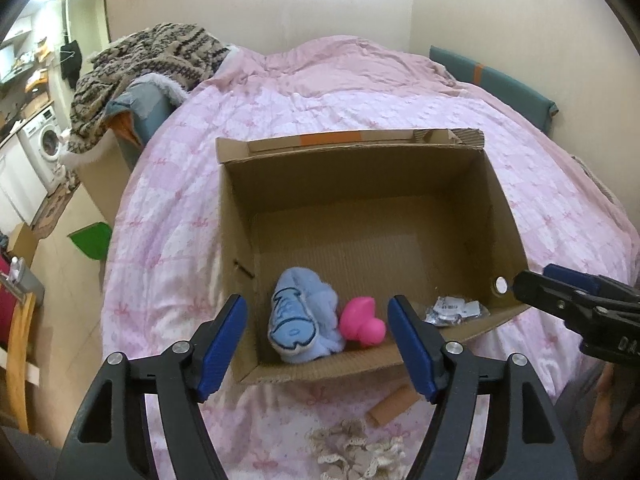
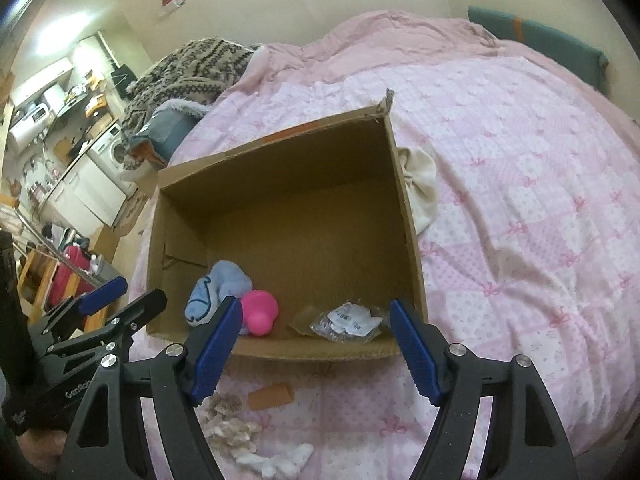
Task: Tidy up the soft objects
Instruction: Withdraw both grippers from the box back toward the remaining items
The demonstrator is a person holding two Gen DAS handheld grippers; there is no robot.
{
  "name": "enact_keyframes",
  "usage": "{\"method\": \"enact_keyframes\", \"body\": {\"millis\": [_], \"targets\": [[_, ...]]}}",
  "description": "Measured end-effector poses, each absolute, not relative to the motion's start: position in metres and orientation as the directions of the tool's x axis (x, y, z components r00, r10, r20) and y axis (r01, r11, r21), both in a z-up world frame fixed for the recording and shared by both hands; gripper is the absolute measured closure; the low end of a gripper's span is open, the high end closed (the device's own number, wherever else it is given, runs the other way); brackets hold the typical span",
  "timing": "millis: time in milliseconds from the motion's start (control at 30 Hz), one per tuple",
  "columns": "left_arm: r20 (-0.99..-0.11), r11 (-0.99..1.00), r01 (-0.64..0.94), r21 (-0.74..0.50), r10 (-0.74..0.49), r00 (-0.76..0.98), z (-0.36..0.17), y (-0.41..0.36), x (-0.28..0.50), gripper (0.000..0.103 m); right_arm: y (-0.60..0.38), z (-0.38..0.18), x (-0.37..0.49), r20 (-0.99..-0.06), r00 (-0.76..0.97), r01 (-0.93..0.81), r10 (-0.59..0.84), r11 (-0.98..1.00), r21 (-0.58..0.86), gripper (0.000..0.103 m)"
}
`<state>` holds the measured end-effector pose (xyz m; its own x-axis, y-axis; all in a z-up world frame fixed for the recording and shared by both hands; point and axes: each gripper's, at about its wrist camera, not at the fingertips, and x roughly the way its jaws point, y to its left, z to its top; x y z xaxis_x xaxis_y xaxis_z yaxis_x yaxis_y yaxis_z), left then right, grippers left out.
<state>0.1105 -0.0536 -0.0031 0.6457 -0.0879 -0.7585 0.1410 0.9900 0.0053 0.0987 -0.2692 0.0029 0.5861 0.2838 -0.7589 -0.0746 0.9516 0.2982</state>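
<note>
Blue-padded fingers (image 1: pixel 412 344) of the left gripper (image 1: pixel 316 344) spread wide, nothing between them, hovering over the near edge of the cardboard box (image 1: pixel 500 200). Right gripper (image 2: pixel 316 348) likewise spread and empty, above the same near wall of the box; seen from the left wrist view it enters at the right edge, tips beside the box's near right corner. Box sits open-topped on the bed (image 1: pixel 168 200), on a pink quilt with a bow print. Inside, against the near wall: light blue plush (image 1: pixel 300 316) at the left, pink soft toy (image 1: pixel 360 322) touching it on the right, then a crinkled clear packet with a printed label (image 1: pixel 456 310) near the right corner. Rest of the box floor bare cardboard. On the quilt just outside the near wall: cream lace item (image 1: pixel 360 448), bunched, and a torn cardboard scrap (image 1: pixel 394 404) beside it. Cream cloth (image 2: pixel 420 184) lies against the box's right outer wall, visible only from the right wrist. Patterned knit blanket (image 1: pixel 152 64) heaped at the far left of the bed.
</note>
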Motion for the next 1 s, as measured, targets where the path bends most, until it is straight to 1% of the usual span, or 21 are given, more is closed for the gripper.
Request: {"method": "enact_keyframes", "body": {"millis": [467, 600, 800, 1000], "targets": [[-0.795, 0.994, 0.105, -0.002, -0.066, 0.603, -0.003, -0.034, 0.076, 0.033, -0.266, -0.004, 0.063, -0.777, 0.542, -0.074, 0.320, 0.939, 0.335, 0.023], [-0.818, 0.996, 0.086, -0.038, -0.080, 0.569, -0.007, -0.025, 0.065, 0.033, -0.263, -0.010, 0.054, -0.789, 0.513, -0.086, 0.338, 0.935, 0.344, 0.023], [-0.847, 0.998, 0.038, -0.047, -0.060, 0.528, -0.019, -0.013, 0.058, 0.033, -0.258, -0.026, 0.046, -0.810, 0.432, -0.105, 0.398, 0.914, 0.393, 0.020], [-0.874, 0.999, -0.009, -0.046, -0.036, 0.485, -0.037, -0.003, 0.060, 0.033, -0.264, -0.044, 0.054, -0.814, 0.371, -0.051, 0.447, 0.885, 0.462, 0.020]]}}
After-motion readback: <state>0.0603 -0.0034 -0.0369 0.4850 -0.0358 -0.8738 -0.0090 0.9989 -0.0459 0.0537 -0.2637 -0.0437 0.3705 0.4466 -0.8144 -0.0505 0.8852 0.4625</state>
